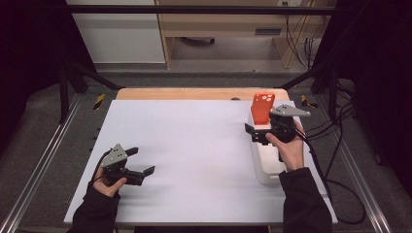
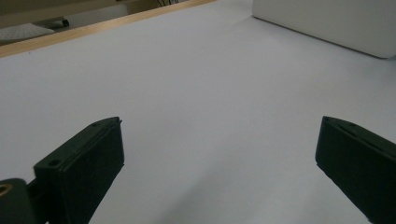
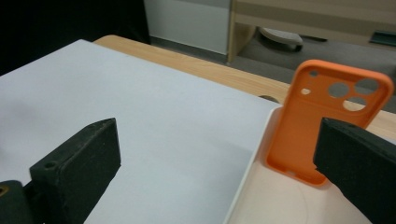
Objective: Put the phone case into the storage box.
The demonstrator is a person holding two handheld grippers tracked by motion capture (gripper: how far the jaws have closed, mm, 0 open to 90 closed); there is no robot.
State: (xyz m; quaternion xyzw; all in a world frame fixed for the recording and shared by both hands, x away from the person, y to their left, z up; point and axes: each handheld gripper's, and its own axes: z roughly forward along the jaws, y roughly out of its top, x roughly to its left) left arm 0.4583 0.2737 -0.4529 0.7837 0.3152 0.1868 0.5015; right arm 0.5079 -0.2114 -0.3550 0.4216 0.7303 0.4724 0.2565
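Observation:
An orange phone case [image 1: 263, 108] stands upright at the far end of a white tray [image 1: 266, 167] on the table's right side. In the right gripper view the orange phone case [image 3: 322, 116] shows its camera cut-outs, and its lower right corner is hidden behind the right-hand jaw. My right gripper [image 1: 253, 132] hovers over the tray just in front of the case, open [image 3: 219, 126], with nothing between its jaws. Low over the white table sheet at the near left, my left gripper [image 1: 142, 160] is wide open [image 2: 219, 130] and holds nothing.
A white sheet [image 1: 194, 141] covers the table, with a wooden edge [image 1: 184, 93] along the far side. The white tray [image 2: 327, 23] appears at the upper right of the left gripper view. Black frame bars and cables run beside the table on the right [image 1: 335, 145].

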